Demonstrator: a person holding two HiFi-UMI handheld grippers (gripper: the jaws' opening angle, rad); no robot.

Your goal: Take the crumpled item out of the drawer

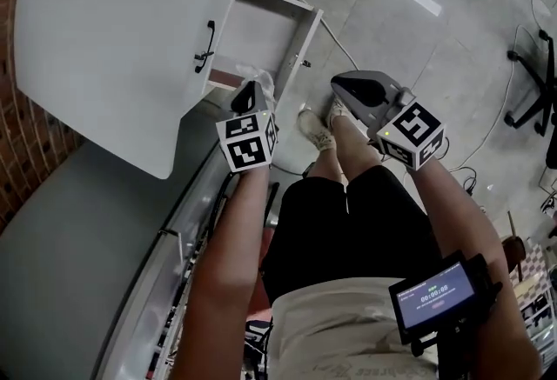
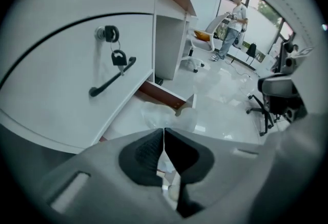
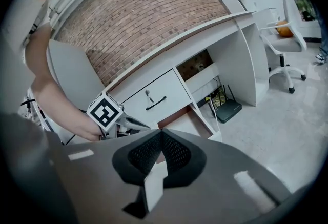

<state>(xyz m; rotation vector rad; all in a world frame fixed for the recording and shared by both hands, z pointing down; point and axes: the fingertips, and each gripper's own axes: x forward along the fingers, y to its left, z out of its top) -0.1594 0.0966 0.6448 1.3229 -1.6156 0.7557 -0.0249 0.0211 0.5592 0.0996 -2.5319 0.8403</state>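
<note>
Left gripper (image 2: pixel 164 130) pinches crumpled item (image 2: pixel 168 115) at drawer (image 2: pixel 165 97); screen (image 1: pixel 433 296) text illegible.

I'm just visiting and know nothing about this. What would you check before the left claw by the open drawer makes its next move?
1. Lower drawer pulled open: ok.
2. Left claw closed on the crumpled clear plastic: ok, the plastic fans out right from its tips.
3. Plastic fully out of the drawer: cannot tell; it overlaps the drawer's front corner in the left gripper view.
4. Key hanging from the upper drawer's lock is apart from the plastic: ok.
5. Right claw closed, empty and back from the drawer: ok.
</note>
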